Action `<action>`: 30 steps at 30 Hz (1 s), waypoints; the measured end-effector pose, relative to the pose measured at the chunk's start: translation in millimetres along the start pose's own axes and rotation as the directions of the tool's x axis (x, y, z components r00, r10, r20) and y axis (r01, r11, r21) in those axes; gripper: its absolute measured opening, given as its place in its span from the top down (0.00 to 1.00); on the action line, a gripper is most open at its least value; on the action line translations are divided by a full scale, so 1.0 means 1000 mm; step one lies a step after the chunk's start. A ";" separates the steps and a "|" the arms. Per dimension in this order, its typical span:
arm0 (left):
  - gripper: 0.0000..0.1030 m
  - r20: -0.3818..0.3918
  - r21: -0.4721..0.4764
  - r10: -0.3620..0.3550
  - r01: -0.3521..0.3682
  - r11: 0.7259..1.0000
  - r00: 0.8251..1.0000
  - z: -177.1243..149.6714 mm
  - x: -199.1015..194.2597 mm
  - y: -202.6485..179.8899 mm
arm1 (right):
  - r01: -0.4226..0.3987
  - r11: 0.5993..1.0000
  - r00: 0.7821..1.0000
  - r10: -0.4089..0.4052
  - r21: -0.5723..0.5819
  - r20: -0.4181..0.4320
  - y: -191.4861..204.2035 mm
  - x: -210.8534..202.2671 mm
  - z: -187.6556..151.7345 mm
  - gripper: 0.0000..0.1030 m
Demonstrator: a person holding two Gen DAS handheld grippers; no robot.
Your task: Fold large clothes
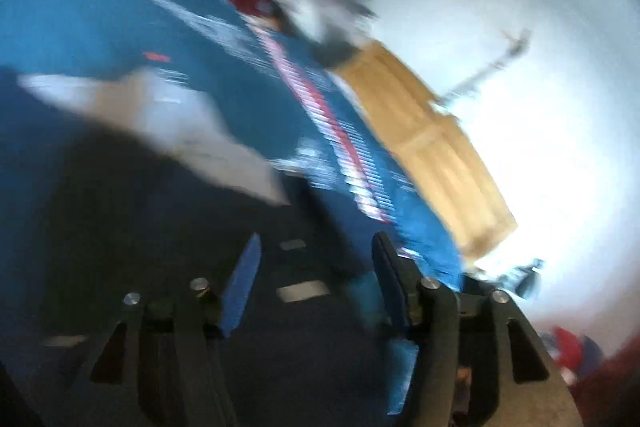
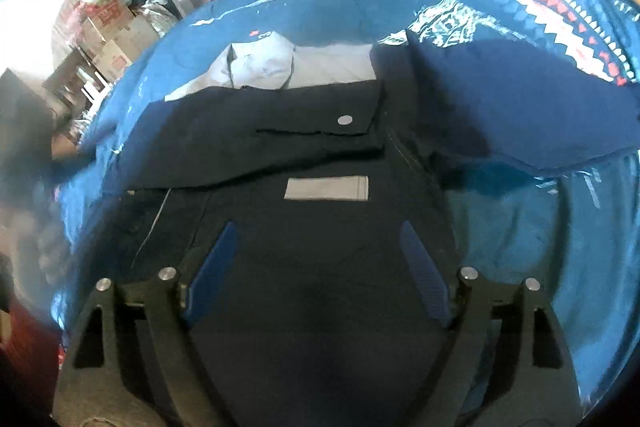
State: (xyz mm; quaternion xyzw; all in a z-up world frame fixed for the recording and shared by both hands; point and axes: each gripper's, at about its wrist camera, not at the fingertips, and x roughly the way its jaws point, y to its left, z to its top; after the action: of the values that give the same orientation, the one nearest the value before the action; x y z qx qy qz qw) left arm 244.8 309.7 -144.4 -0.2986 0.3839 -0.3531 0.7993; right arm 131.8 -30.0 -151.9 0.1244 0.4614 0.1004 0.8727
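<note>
The dark jacket [image 2: 304, 147] lies partly folded on the blue blanket [image 2: 520, 115]. Both tools, left tool [image 1: 316, 259] and right tool [image 2: 316, 247], gape wide, holding nothing. A sloppy grab could undo the fold.

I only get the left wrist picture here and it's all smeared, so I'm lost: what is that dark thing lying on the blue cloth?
Observer: The right wrist view is sharp. It is a dark garment with a flap folded across it, and a round metal snap sits on that flap.
Visitor: And the pale patch beyond it?
Observer: That is grey lining, creased, showing at the garment's far edge.
Visitor: Is the other gripper holding anything?
Observer: No. The right gripper is open over the garment with nothing between its fingers.
Visitor: Anything just ahead of it?
Observer: A grey rectangular label sewn on the dark cloth.
</note>
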 end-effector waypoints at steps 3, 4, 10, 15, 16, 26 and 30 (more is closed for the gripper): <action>0.34 0.051 -0.114 0.144 -0.138 0.984 0.988 -0.016 -0.041 0.053 | -0.089 0.994 0.996 0.089 0.055 0.003 -0.011 0.018 0.019 0.20; 0.34 0.067 -0.159 0.202 -0.190 0.969 0.977 -0.026 -0.055 0.071 | -0.105 0.992 0.994 0.105 0.075 0.003 -0.015 0.026 0.026 0.20; 0.35 0.125 -0.317 0.289 -0.238 0.918 0.949 -0.063 -0.100 0.130 | -0.139 0.982 0.990 0.141 0.130 -0.008 -0.027 0.067 0.046 0.36; 0.30 0.192 -0.318 0.310 -0.240 0.917 0.931 -0.071 -0.128 0.119 | -0.121 0.990 0.986 0.128 0.071 -0.103 -0.024 0.104 0.037 0.38; 0.30 0.210 -0.322 0.331 -0.255 0.912 0.920 -0.074 -0.139 0.119 | -0.124 0.990 0.985 0.132 0.074 -0.111 -0.026 0.107 0.035 0.38; 0.28 0.145 -0.188 0.543 -0.516 0.836 0.827 -0.060 -0.125 0.093 | -0.146 0.950 0.989 0.130 0.275 0.076 -0.120 -0.016 0.010 0.23; 0.32 0.111 -0.291 0.544 -0.496 0.818 0.832 -0.066 -0.125 0.125 | -0.043 0.885 0.993 -0.012 0.464 0.115 -0.215 -0.065 -0.010 0.21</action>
State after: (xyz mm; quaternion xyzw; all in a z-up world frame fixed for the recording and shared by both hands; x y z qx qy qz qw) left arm 175.8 466.8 -222.6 -0.3125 0.4149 -0.0393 0.8536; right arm 100.8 -251.9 -172.9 0.3391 0.4200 -0.0135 0.8417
